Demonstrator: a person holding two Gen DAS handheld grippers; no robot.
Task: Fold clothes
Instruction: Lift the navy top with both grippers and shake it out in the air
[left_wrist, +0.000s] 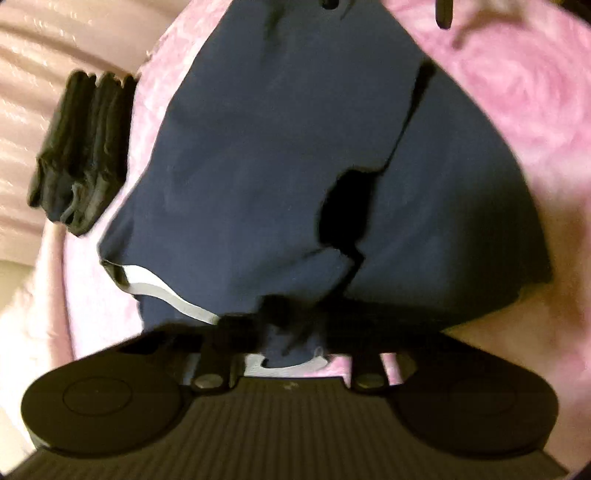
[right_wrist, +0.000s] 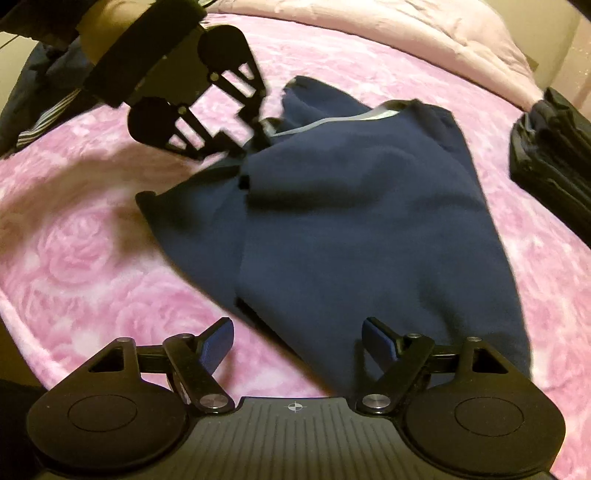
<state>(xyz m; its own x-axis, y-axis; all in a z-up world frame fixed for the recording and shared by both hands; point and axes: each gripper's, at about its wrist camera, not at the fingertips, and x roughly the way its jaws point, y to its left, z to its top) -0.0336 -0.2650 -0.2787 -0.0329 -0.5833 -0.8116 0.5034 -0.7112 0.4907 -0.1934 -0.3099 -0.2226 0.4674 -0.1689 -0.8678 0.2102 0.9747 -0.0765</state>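
Observation:
A navy garment with a white stripe (left_wrist: 280, 155) lies partly folded on the pink rose blanket (left_wrist: 517, 81). My left gripper (left_wrist: 291, 325) is shut on a bunched edge of the navy garment near the stripe; its fingers are hidden by the cloth. In the right wrist view the left gripper (right_wrist: 255, 142) pinches the garment's far corner and lifts it. The navy garment (right_wrist: 351, 229) spreads toward my right gripper (right_wrist: 297, 339), which is open and empty, hovering over the garment's near edge.
A stack of folded dark clothes (left_wrist: 81, 147) sits at the blanket's edge, also seen in the right wrist view (right_wrist: 550, 147). A pale pink quilt (right_wrist: 424, 33) lies beyond. A striped dark garment (right_wrist: 48, 107) lies at the far left.

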